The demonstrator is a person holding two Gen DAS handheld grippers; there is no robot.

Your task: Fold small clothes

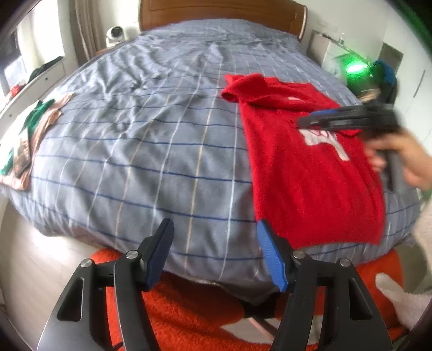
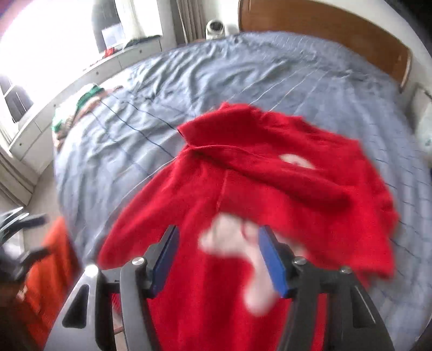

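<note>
1. both jaws stand released: the left gripper (image 1: 214,252) hangs with its blue pads spread wide over the near edge of the bed (image 1: 151,151), grasping nothing, and the right gripper (image 2: 221,259) is spread the same way above the garment, also empty.
2. the red sweater (image 1: 310,172) lies on the right side of the checked blue duvet, hem toward the near edge, collar and one sleeve toward the headboard (image 1: 221,13). the sleeve (image 1: 243,86) is thrown across the upper chest, so it looks partly folded.
3. it looks like a thick, fuzzy knit: soft, limp, light. judging by that, it will sag and drape the moment a corner is lifted, and will not hold a crease by itself.
4. fuzzy fabric on cotton should not slip much, but the duvet is soft and wrinkled too, so a deep pinch could take up bedding along with the knit.
5. best holds, in my judgement: the two hem corners, or the side seam near the hem, pinching through both layers so front and back travel together. the white motif (image 1: 324,140) on the chest is a poor grab point, mid-panel.
6. the right wrist view is blurred, so finer texture cannot be told.
7. another garment, green and tan (image 1: 24,140), lies well apart at the left edge.
</note>
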